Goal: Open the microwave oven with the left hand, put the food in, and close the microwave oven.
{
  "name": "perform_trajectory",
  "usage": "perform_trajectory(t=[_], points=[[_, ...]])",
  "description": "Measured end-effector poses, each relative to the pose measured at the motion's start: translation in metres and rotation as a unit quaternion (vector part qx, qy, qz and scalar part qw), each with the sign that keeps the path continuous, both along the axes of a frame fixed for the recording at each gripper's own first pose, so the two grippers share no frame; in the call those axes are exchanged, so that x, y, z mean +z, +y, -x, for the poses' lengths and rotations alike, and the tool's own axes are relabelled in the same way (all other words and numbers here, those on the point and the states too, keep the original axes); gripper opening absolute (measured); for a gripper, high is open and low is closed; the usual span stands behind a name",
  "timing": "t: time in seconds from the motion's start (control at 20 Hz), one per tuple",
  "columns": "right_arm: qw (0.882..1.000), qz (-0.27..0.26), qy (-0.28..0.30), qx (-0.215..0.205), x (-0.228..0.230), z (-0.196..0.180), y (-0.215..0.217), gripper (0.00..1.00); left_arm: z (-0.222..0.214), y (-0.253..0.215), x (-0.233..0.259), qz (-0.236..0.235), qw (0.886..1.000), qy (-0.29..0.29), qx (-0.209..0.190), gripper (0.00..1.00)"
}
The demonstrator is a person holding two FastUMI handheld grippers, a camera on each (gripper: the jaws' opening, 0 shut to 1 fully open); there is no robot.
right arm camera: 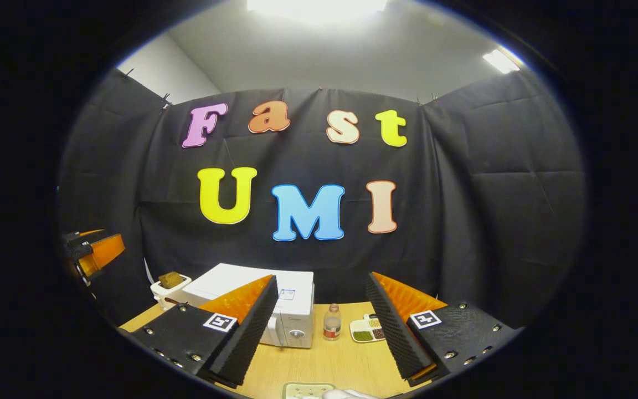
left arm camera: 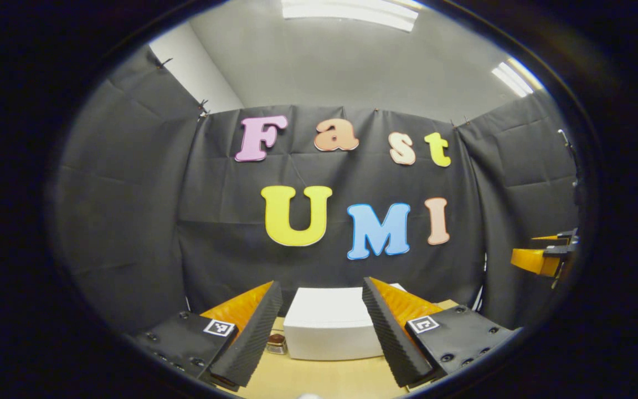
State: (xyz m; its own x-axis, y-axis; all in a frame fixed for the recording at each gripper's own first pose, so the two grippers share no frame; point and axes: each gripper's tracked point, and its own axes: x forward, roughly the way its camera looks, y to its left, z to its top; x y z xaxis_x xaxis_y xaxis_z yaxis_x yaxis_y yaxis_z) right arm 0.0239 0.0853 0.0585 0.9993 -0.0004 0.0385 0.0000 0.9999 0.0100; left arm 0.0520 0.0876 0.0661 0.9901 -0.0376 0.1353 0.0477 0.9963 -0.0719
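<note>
The white microwave (left arm camera: 330, 327) stands on the wooden table (left arm camera: 324, 379), straight ahead between the fingers of my left gripper (left arm camera: 322, 284), which is open, empty and held well short of it. In the right gripper view the microwave (right arm camera: 291, 310) sits left of centre with its control knob facing me and its door looking shut. My right gripper (right arm camera: 322, 277) is also open and empty above the table (right arm camera: 330, 360). A small divided dish of green and brown food (right arm camera: 366, 330) lies right of the microwave. The other gripper (left arm camera: 543, 257) hangs at the right edge, and the other gripper (right arm camera: 94, 252) at the left edge.
A small brown-lidded jar (left arm camera: 276, 343) stands left of the microwave. A clear bottle (right arm camera: 332, 321) stands between microwave and dish. A white holder with a brown block (right arm camera: 169, 285) is behind the microwave's left. A pale tray (right arm camera: 308, 390) lies at the near table edge.
</note>
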Motion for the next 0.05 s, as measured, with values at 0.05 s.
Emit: perform_trajectory(t=[0.05], points=[[1.000,-0.002,0.002,0.001,-0.0007,0.0023,0.0006,0.98,0.0032,0.0006,0.0009,0.001,1.000,0.000,0.000,1.00]])
